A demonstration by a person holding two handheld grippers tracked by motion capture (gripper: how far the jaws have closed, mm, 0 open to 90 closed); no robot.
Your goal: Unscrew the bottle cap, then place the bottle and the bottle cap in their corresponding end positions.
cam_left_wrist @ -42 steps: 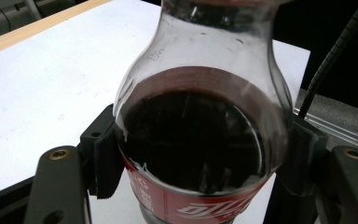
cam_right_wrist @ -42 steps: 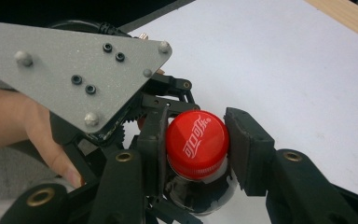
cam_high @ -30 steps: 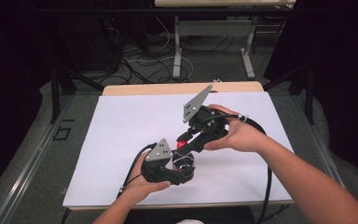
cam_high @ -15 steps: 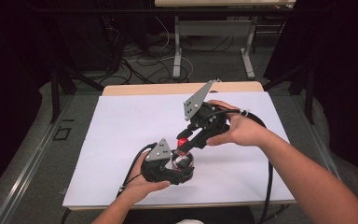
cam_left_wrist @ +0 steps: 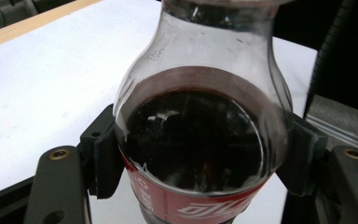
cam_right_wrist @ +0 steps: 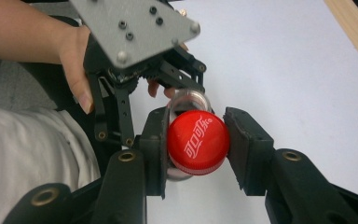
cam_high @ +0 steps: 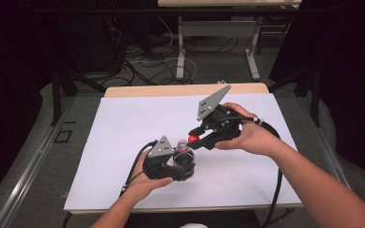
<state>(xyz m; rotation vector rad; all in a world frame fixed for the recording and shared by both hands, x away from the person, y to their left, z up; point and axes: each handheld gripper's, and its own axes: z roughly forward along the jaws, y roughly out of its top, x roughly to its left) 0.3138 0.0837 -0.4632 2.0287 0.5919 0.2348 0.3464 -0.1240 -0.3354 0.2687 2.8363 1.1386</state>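
Observation:
A small cola bottle with dark drink and a red label stands on the white table. My left gripper is shut on its body; in the left gripper view both pads press the bottle just above the label. My right gripper is shut on the red cap, held just up and right of the bare threaded neck. In the right gripper view the cap sits between my right gripper's jaws, with the open bottle mouth behind it.
The white sheet has free room left and right of the hands, and a wooden strip runs along its far edge. Black cables trail from both grippers toward the near edge. Beyond the table are desk legs and floor cables.
My right gripper has drawn the red cap slightly up and to the right, away from the bottle neck. The left gripper and bottle have stayed put.

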